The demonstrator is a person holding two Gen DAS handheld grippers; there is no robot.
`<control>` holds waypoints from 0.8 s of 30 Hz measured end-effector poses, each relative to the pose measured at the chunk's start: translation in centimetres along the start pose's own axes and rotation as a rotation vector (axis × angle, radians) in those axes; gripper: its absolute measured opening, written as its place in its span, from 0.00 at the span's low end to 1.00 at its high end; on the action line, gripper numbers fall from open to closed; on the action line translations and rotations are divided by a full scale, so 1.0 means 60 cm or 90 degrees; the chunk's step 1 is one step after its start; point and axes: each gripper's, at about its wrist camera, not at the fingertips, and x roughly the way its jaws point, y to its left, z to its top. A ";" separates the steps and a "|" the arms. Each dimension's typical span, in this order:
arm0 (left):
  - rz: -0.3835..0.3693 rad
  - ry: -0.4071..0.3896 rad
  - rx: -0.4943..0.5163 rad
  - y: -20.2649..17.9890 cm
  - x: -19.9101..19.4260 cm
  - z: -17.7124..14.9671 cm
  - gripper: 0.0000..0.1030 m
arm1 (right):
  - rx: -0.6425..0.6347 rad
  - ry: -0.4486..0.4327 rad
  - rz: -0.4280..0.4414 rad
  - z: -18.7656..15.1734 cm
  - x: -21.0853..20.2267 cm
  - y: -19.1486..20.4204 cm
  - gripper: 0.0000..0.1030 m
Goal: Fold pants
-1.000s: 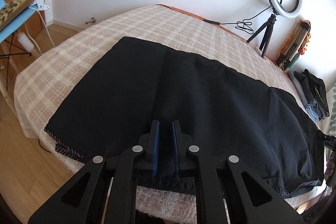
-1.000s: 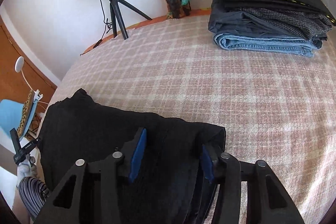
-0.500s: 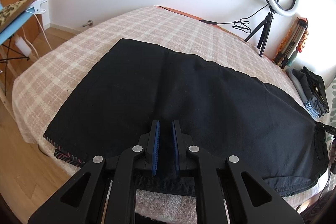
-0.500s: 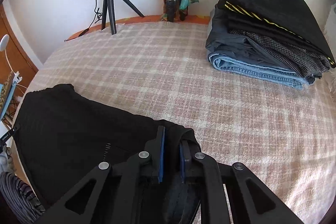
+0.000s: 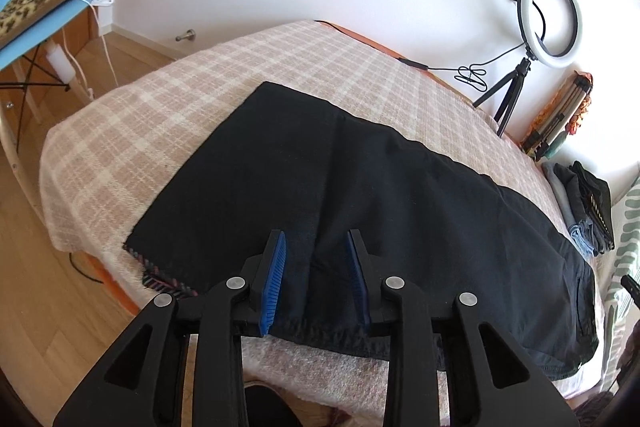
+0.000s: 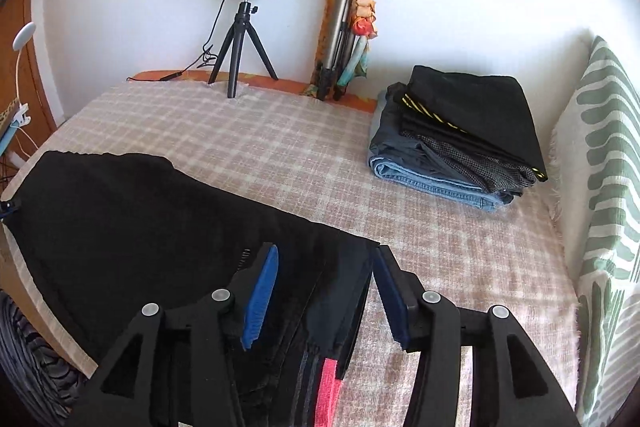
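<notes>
Black pants [image 5: 360, 199] lie spread flat across the plaid bed cover, legs one over the other. My left gripper [image 5: 316, 267] is open over the near hem of the pants, its blue pads apart with nothing between them. In the right wrist view the pants [image 6: 132, 223] fill the lower left, waistband end nearest, with a pink label [image 6: 328, 387] showing. My right gripper [image 6: 326, 279] is open above the waistband corner.
A stack of folded clothes [image 6: 460, 139] sits at the back right of the bed, near a green-patterned pillow [image 6: 600, 207]. A ring light on a tripod [image 6: 248, 7] stands by the wall. A blue ironing board [image 5: 36, 19] stands left of the bed.
Both grippers were shut on the pants' edge half a second ago and have now opened, letting the fabric go. The pants lie flat on the bed.
</notes>
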 end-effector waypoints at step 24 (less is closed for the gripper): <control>-0.109 0.025 -0.335 0.176 -0.026 -0.033 0.47 | -0.070 0.137 0.135 -0.098 0.069 0.107 0.40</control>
